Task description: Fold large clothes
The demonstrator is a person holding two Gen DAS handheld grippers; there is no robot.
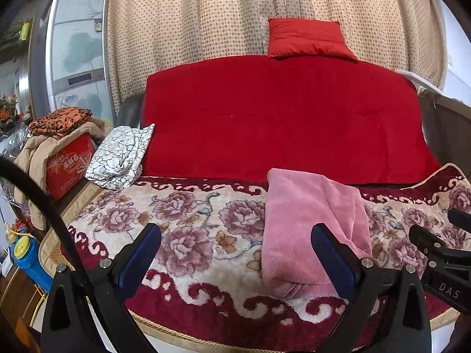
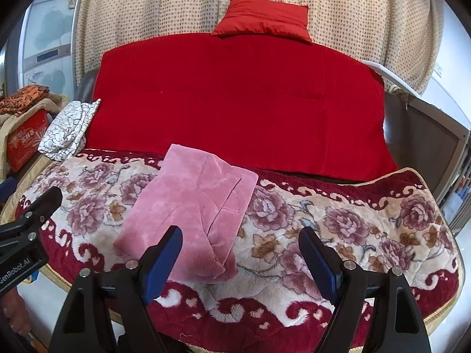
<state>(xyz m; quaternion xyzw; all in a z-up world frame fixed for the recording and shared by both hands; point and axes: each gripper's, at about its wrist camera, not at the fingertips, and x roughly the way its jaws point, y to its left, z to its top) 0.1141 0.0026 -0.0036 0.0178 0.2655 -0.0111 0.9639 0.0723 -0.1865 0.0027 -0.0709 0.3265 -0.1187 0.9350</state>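
Blue-padded fingers on both claws are standing wide apart, gripping nothing. I'm seeing the left gripper (image 1: 235,256) hovering over the near edge of the floral blanket (image 1: 188,235), its right pad (image 1: 332,261) just in front of the pink garment (image 1: 309,229); contact I can't confirm. The right gripper (image 2: 240,256) is hanging spread over the same near edge, its left pad (image 2: 164,259) overlapping the near end of the pink garment (image 2: 191,214) in view, its right pad over bare floral blanket (image 2: 368,235).

Pink garment is lying folded into a compact rectangle on the blanket, long axis running near to far, corduroy-like ribbing showing at the near end. It's sitting near the middle of the blanket, far end close to the red cover (image 1: 279,117).

I'm also catching the right gripper's black fingers at the right edge of the left wrist view, and the left gripper's at the left edge of the right wrist view.

Outward: red cover is draping the sofa back, red pillow (image 1: 309,39) resting on top against the dotted curtain (image 1: 191,14). White patterned cloth (image 1: 120,156) is lying bunched at the far left corner. Further left, a red box (image 1: 70,164) carrying an orange patterned cloth (image 1: 59,122), a fridge (image 1: 79,53) behind it.
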